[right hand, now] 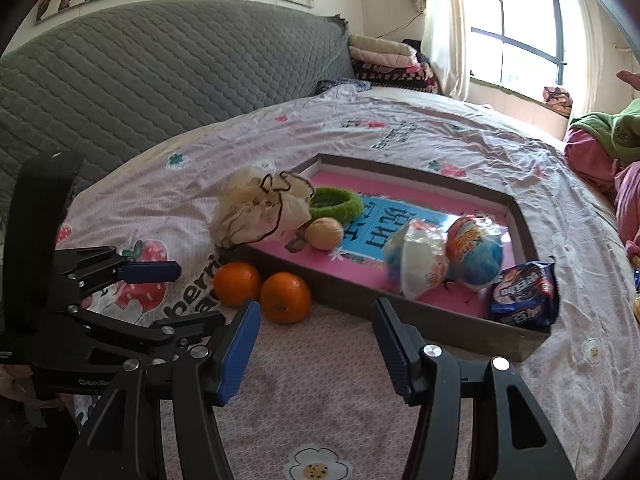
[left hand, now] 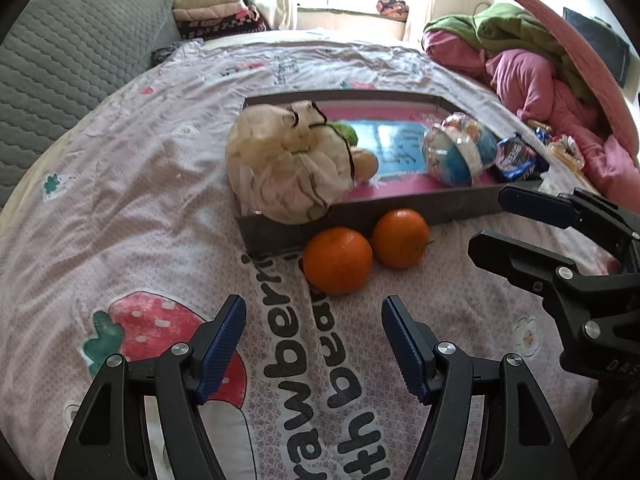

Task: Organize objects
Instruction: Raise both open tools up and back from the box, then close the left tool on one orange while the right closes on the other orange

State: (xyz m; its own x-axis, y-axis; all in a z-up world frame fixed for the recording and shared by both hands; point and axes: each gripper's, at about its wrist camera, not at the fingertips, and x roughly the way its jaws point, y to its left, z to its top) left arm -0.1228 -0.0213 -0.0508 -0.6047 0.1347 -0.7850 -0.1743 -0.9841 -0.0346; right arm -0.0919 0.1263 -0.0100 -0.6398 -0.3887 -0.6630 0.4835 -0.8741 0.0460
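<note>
Two oranges [left hand: 338, 260] [left hand: 401, 237] touch on the bed [left hand: 120, 208], against a shallow tray [left hand: 360, 216]; left gripper [left hand: 313, 344] and right gripper [right hand: 316, 344] hover, jaws apart, empty.

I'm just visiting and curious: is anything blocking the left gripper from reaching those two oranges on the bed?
Nothing visible. Only bare bedsheet lies between the open left gripper and the nearer orange. The second orange sits beside it, against the tray's front wall.
</note>
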